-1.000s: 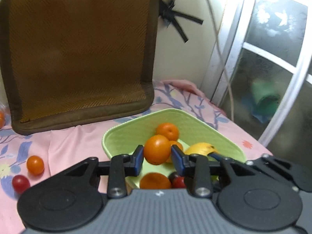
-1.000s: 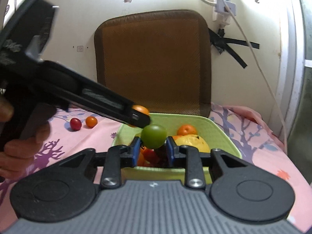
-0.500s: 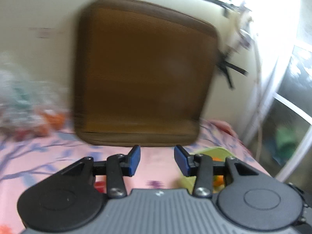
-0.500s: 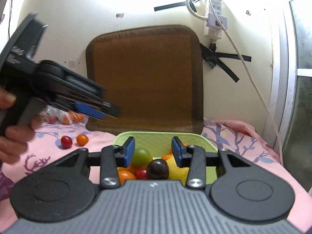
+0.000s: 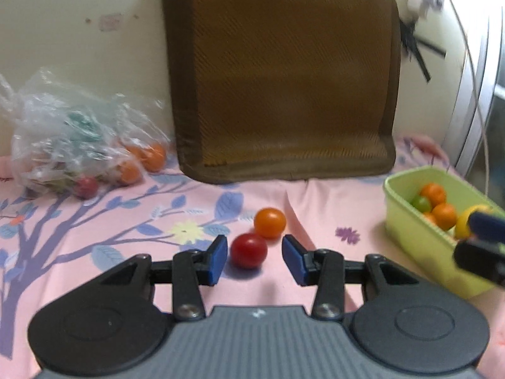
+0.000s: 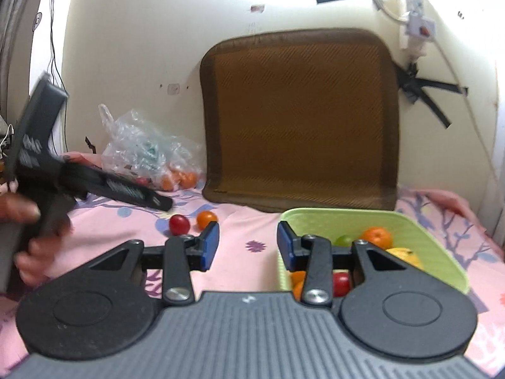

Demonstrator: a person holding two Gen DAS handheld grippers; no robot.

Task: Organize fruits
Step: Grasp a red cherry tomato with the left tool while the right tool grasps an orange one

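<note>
A red tomato and an orange tomato lie on the pink flowered cloth. My left gripper is open, its jaws either side of the red tomato without touching it. Both tomatoes also show in the right wrist view, red and orange. My right gripper is open and empty, just left of the green basket. The basket holds several oranges, a green fruit and a yellow fruit.
A clear plastic bag with more fruit lies at the back left. A brown cushion leans on the wall behind. The left gripper's body and the hand show at the left of the right wrist view.
My left gripper released its orange into the basket, swung left and came down around the red tomato. My right gripper dropped the green fruit into the basket and moved left, now open.
</note>
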